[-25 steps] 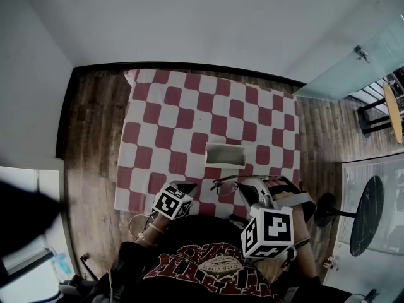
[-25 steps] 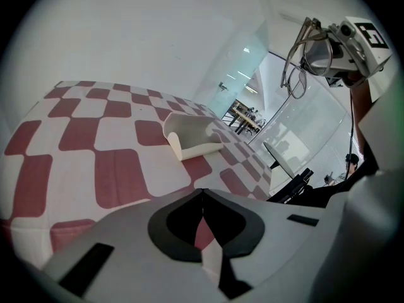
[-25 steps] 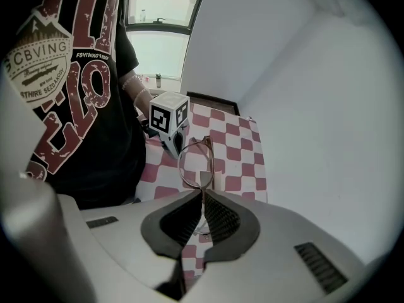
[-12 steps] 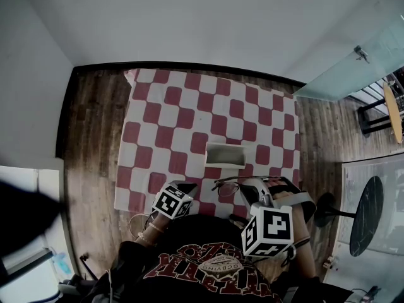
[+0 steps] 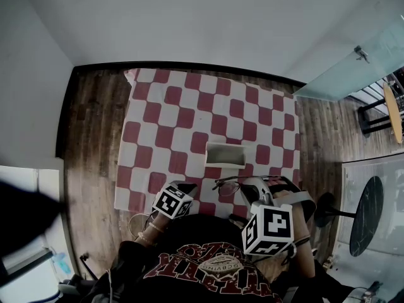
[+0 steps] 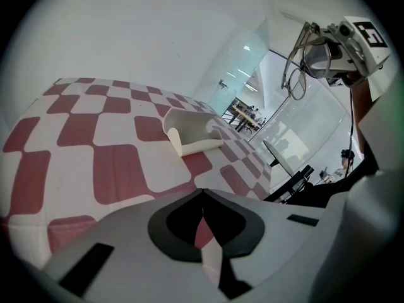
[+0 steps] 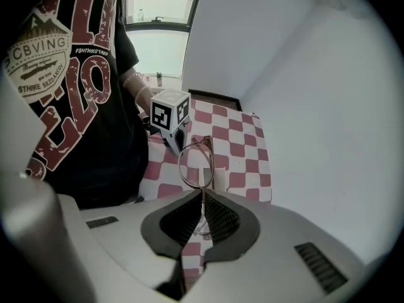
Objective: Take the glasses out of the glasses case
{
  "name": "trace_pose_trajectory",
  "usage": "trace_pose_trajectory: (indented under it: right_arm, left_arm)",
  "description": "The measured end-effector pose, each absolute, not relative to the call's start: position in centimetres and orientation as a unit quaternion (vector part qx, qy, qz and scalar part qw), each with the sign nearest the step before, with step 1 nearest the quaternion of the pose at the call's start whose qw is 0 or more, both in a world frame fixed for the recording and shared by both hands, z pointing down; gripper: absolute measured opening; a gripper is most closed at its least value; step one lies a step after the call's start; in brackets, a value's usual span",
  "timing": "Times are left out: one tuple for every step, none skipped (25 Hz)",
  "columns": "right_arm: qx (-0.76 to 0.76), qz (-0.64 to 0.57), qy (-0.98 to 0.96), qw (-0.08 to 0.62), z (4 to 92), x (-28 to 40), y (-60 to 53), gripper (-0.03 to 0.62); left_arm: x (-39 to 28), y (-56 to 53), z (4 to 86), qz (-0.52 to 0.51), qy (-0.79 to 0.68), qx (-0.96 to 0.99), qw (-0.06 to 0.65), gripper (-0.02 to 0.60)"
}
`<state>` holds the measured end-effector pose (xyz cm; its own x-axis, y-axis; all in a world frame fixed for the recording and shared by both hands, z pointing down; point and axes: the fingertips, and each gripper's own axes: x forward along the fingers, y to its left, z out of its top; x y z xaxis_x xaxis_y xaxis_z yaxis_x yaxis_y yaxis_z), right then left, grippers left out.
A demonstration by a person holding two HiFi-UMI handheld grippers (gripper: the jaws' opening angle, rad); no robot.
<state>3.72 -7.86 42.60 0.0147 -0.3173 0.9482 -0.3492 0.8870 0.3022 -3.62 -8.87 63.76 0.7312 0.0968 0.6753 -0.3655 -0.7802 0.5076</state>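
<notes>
While right tongs (image 7: 202, 197) pinch the glasses (image 7: 194, 163) by one lens rim, aloft | left tongs (image 6: 202, 214) pressed together, empty; open glasses case (image 6: 192, 134) ahead of them | likely light, fragile wire frame: grip rim or bridge gently

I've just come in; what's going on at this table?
The person's right gripper is shut on the glasses, holding them up above the checked cloth. The white case lies open and empty on that cloth. The left gripper is shut on nothing, near the cloth's front edge.
</notes>
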Motion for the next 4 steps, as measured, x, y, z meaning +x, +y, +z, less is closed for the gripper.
trace_pose_trajectory:
  right_arm:
    - [0.238, 0.012, -0.702, 0.672, 42.63, 3.74, -7.87, 0.026]
    - [0.238, 0.012, -0.702, 0.672, 42.65, 3.77, -7.89, 0.026]
    - [0.237, 0.012, -0.702, 0.672, 42.68, 3.8, -7.91, 0.026]
    - [0.237, 0.012, -0.702, 0.672, 42.7, 3.82, -7.93, 0.026]
  left_arm:
    - [-3.58, -8.9, 63.79, 0.357, -0.077, 0.873, 0.322, 0.009]
    - [-3.57, -8.92, 63.8, 0.357, -0.077, 0.874, 0.321, 0.009]
    - [-3.58, -8.93, 63.83, 0.357, -0.077, 0.874, 0.321, 0.009]
    - [-3.61, -8.93, 63.87, 0.358, -0.077, 0.874, 0.32, 0.009]
